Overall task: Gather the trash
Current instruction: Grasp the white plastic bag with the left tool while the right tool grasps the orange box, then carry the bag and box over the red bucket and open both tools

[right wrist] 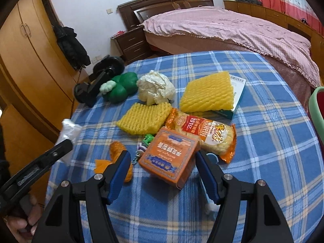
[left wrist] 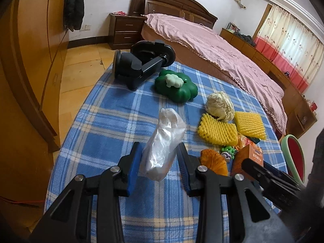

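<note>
The left gripper [left wrist: 159,160] is clamped on a crumpled clear plastic bag [left wrist: 164,141], held above the blue plaid cloth [left wrist: 113,109]. The right gripper [right wrist: 163,174] stands spread around an orange box [right wrist: 172,160], pads not visibly touching it. Beyond lie a noodle packet [right wrist: 204,135], two yellow foam nets [right wrist: 144,117], crumpled paper [right wrist: 156,89] and a green clover-shaped toy [right wrist: 119,89].

Soft, even daylight, coming from the curtained window [left wrist: 287,46] around 2 o'clock. Shadows are weak, no real glare. Heavy fisheye bending plus dark vignette at the corners, center's pretty sharp.
</note>
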